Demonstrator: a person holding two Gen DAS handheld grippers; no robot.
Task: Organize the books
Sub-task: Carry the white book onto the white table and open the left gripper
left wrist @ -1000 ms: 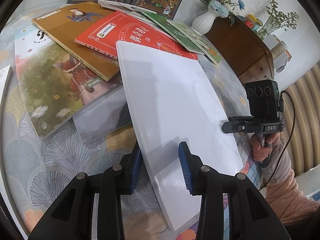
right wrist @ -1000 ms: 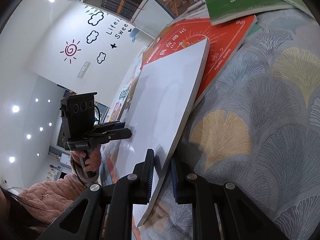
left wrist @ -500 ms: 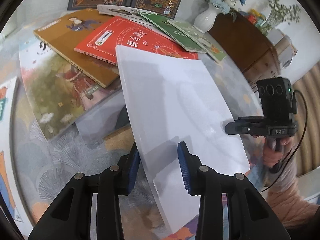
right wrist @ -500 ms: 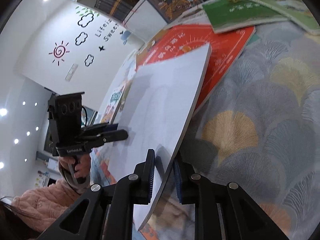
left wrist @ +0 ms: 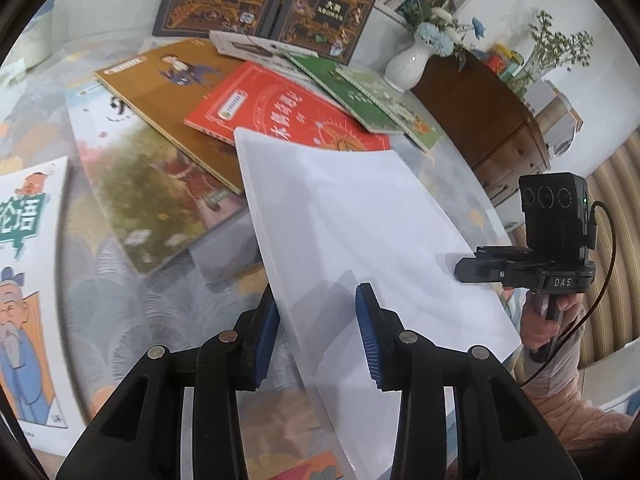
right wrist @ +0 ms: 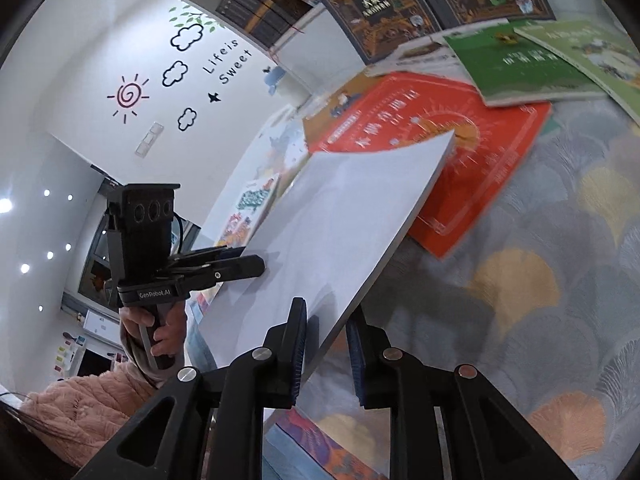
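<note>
Lifted higher, flat glossy white book (left wrist: 360, 232) tilts between both grippers.

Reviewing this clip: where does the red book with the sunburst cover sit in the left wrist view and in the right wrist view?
Left wrist: the red book lies upper centre, its near edge under the far end of the white book.
Right wrist: the red book sits right of centre, beyond and partly under the white book.
Shared landmark: the green book overlapping the red book's far corner.
</note>
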